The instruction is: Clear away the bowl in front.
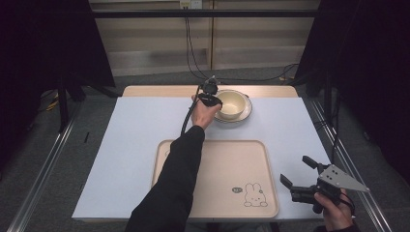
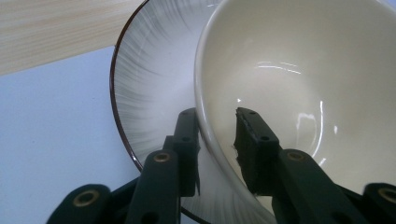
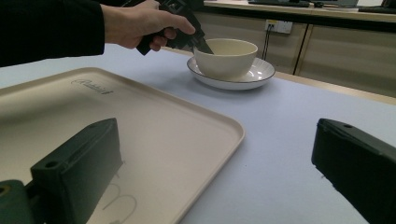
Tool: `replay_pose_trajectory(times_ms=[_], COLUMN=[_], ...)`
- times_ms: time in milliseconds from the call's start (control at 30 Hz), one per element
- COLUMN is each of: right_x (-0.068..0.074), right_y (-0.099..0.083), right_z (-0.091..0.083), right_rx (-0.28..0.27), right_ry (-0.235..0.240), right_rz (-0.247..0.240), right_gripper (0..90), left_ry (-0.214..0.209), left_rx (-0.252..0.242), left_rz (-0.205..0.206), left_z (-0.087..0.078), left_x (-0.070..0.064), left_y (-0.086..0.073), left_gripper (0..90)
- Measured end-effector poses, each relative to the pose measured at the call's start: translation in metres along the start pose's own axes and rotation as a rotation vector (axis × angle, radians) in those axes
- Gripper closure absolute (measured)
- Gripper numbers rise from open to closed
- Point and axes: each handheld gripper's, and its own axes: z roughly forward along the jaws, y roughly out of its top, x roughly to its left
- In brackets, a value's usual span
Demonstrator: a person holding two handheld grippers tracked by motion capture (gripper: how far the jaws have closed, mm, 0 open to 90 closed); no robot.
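Straddling the rim of the cream bowl (image 2: 299, 93), my left hand-held gripper (image 2: 217, 140) has not clamped yet. That bowl sits on the plate (image 2: 149, 93) across the tabletop (image 1: 135, 130); a thin-rim pinch could slip, tipping it.

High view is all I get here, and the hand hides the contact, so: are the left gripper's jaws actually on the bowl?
Observer: They straddle it. In the left gripper view the left gripper has one jaw outside the bowl wall and one inside, over the rim.
Operator: Clamped already?
Observer: Not quite; a small gap shows between the inner jaw and the wall.
Operator: Does the bowl sit flat on the plate?
Observer: The right gripper view shows it upright, centred on the plate.
Operator: And the right gripper?
Observer: The right gripper has its jaws wide apart, low beside the tray.
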Motion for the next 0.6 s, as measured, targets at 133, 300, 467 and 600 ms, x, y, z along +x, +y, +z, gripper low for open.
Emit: replay_pose_trajectory(times_ms=[133, 300, 467, 600], right_x=[0.0006, 0.0013, 0.0011, 0.0012], right_y=[0.0001, 0.0002, 0.0001, -0.0001], right_z=[0.0007, 0.0013, 0.0005, 0.0008], right_rx=[-0.006, -0.005, -0.001, 0.0], right_ry=[0.002, -0.001, -0.007, -0.002], right_rz=[0.0, -0.01, -0.003, -0.003], right_gripper=[0.9, 0.8, 0.8, 0.8], left_ry=[0.012, 0.013, 0.001, -0.02], left_rx=[-0.002, -0.005, -0.002, -0.007], left_rz=[-0.034, -0.04, -0.049, -0.085], left_z=[0.0006, 0.003, 0.0067, 0.0082], left_x=[-0.0029, -0.0016, 0.0005, 0.0022], left_y=[-0.0007, -0.0012, -0.0023, -0.0029], left_gripper=[73.2, 75.5, 78.6, 79.8])
